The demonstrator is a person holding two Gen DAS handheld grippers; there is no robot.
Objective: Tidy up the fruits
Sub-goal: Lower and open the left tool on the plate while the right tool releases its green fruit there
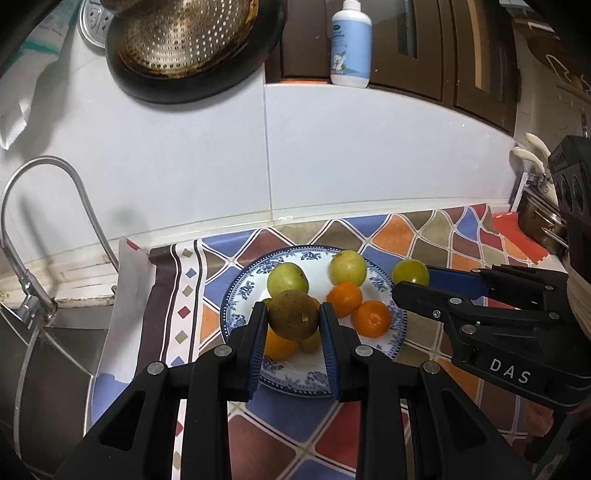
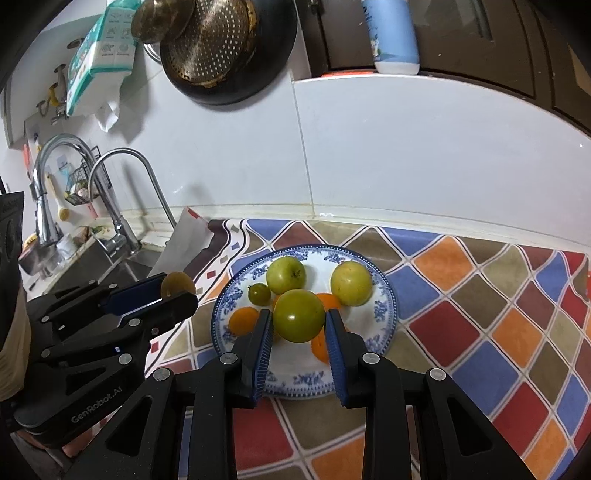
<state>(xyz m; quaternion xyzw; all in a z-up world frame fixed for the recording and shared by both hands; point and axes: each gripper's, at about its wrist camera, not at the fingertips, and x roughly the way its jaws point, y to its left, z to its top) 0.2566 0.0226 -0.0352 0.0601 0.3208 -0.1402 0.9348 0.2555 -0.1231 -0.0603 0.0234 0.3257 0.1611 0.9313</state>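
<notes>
Fruits are split between the two claws and a blue-and-white plate (image 1: 236, 295) at the centre of both views. Nearest in the left wrist view, the left claw (image 1: 293, 319) is clamped on a brown fruit (image 1: 293, 314), its blue pads touching both sides, held above the near half of the plate. In the right wrist view the right claw (image 2: 299, 322) grips a green fruit (image 2: 298, 315) the same way, low centre of the frame, over the plate's near edge.

Just behind, on the plate, lie two oranges (image 1: 356, 308) side by side at centre right of the left view, with another orange (image 1: 279, 345) partly hidden under the brown fruit. Farther back on the plate sit two yellow-green fruits (image 1: 287, 278), one left and one right, apart from each other. The right view also shows a small dark-green fruit (image 2: 259, 293) left of centre on the plate.

The plate rests on a counter covered by a patterned cloth (image 2: 480, 314) of orange, blue, red and brown diamonds. At the left edge of both frames is a sink with a curved faucet (image 2: 122, 192). Beyond rises a white tiled wall (image 1: 369, 155). High on it, upper centre, hangs a perforated metal strainer (image 1: 184, 33) inside a dark pan, and a white-and-blue bottle (image 1: 351, 44) stands on a ledge to its right.
</notes>
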